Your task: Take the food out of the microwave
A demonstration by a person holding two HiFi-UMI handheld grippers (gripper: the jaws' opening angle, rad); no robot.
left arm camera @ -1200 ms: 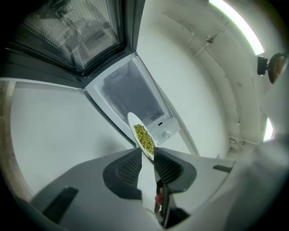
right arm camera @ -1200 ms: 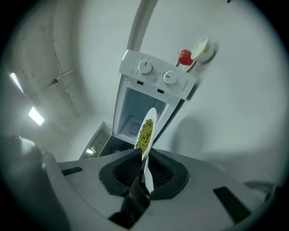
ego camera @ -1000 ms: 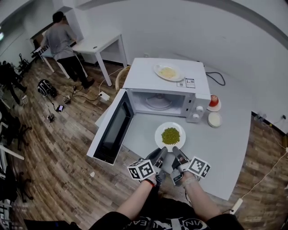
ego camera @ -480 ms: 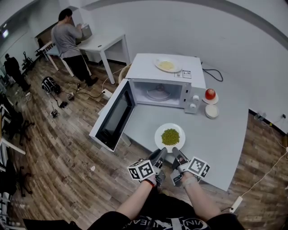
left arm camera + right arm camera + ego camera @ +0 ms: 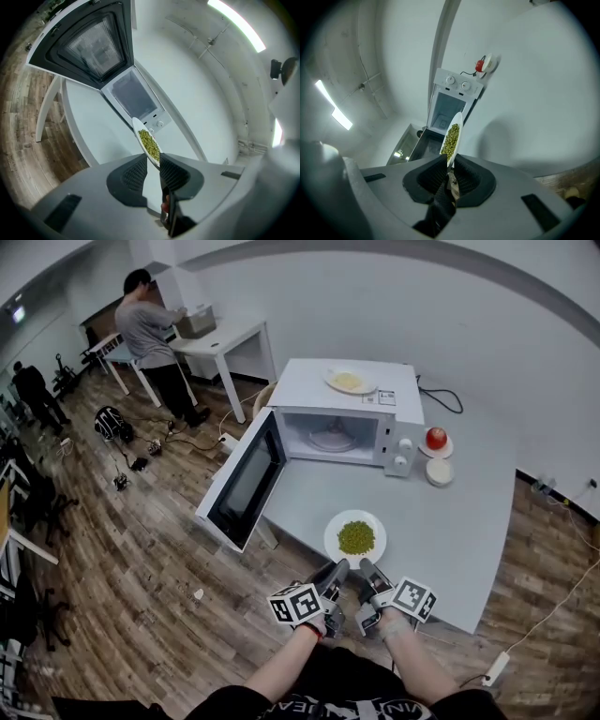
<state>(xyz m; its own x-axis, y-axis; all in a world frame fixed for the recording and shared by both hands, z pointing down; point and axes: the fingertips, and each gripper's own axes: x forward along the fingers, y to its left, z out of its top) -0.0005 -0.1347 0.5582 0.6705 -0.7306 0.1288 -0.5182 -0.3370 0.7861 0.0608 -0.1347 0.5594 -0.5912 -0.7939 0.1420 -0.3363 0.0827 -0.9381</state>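
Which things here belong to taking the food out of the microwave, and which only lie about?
Job: plate of peas, left tool, right tool, open microwave.
Lying about: second plate on the microwave, red fruit, small white dish.

Head view steeply downward; 2 gripper views low, near, toward shared plate (image 5: 336, 526) and microwave (image 5: 314, 390).

You're standing in a lab-like test room rather than a kitchen: the microwave (image 5: 342, 418) sits on a plain white counter (image 5: 459, 531), cables and gear (image 5: 155, 446) litter the wood-look floor (image 5: 122, 568), the walls (image 5: 422, 306) are plain white, and another person (image 5: 150, 329) works at the far end
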